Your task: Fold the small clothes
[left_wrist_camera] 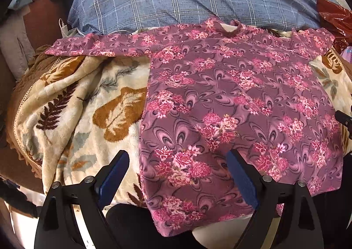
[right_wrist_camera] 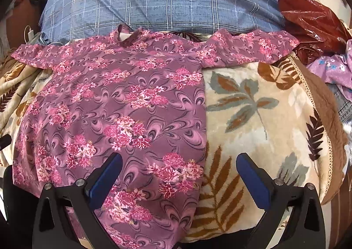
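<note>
Floral shirt (left_wrist_camera: 237,99) is spread flat on leaf-print blanket (left_wrist_camera: 88,104), blue checked pillow (left_wrist_camera: 176,0) beyond; left hand-held gripper (left_wrist_camera: 178,161) and right hand-held gripper (right_wrist_camera: 179,162) are held apart

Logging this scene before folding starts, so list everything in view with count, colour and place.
floral top: one, mauve with pink flowers, spread flat on the blanket, both sleeves out.
blanket: one, cream with brown and grey leaves, under the top.
pillow: one, blue plaid with crests, behind the top.
plastic bag: one, dark red, far right by the pillow.
lilac garment: one, purple with small flowers, right edge.
charger: one, white, left of the pillow.
left gripper: black with blue pads, open over the top's hem.
right gripper: the same, open over the top's right edge.
</note>
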Demonstrator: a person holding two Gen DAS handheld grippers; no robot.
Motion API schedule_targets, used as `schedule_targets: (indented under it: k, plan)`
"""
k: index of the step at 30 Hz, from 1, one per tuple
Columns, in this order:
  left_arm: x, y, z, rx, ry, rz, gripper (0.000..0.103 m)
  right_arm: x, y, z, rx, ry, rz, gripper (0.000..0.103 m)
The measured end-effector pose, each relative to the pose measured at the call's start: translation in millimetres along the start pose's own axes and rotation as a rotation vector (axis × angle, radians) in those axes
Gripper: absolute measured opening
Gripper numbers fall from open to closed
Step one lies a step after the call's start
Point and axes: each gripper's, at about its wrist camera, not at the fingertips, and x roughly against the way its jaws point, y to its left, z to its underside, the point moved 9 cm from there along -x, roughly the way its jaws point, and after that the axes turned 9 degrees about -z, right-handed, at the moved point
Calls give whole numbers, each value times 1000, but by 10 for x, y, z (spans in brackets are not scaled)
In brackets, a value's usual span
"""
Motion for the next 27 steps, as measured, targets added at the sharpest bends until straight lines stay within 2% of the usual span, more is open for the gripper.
schedule_targets:
  k: [20,27]
  plan:
    - [-79,30,-54,-23,-6,0,90,-15,21,-77,16,-10,24,103]
    - [-145,54,-93,-25,2,15,90,-52,40,-72,48,16,19,103]
